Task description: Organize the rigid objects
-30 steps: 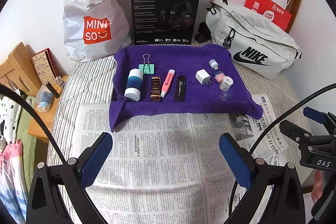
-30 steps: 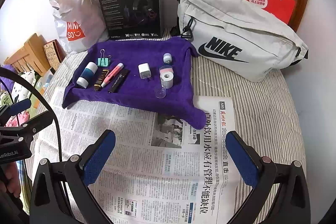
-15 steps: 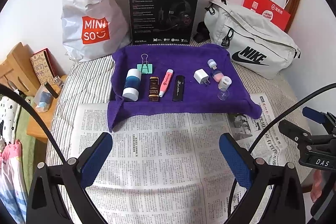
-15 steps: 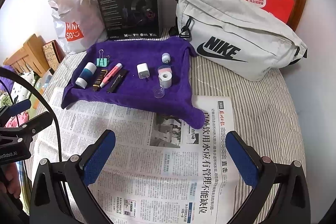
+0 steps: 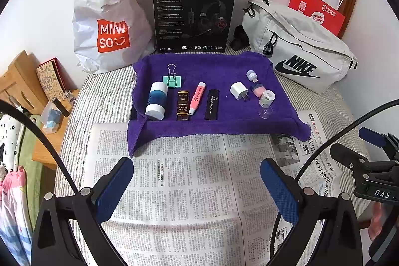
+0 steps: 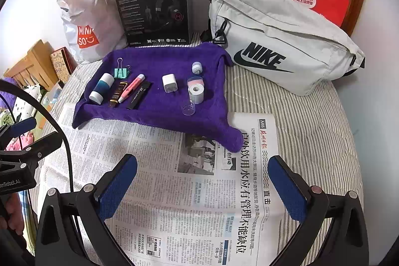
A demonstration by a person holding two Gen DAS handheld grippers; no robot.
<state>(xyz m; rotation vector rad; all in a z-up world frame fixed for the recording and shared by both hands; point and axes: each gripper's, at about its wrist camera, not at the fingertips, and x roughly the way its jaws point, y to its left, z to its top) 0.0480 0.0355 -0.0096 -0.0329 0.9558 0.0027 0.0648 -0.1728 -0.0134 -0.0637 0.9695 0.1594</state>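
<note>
Nike bag (image 6: 281, 41), headset box (image 5: 194, 16) (upright), behind purple towel (image 5: 219, 124)

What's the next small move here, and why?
Probably advance the left hand-held gripper toward the blue-and-white cylindrical bottle at the purple towel's left end. Both grippers are open, empty, hovering over the newspaper, and every item lies untouched on the towel.

Small rigid items (image 5: 197, 97) lie in a row on the purple towel (image 5: 219, 124)
</note>
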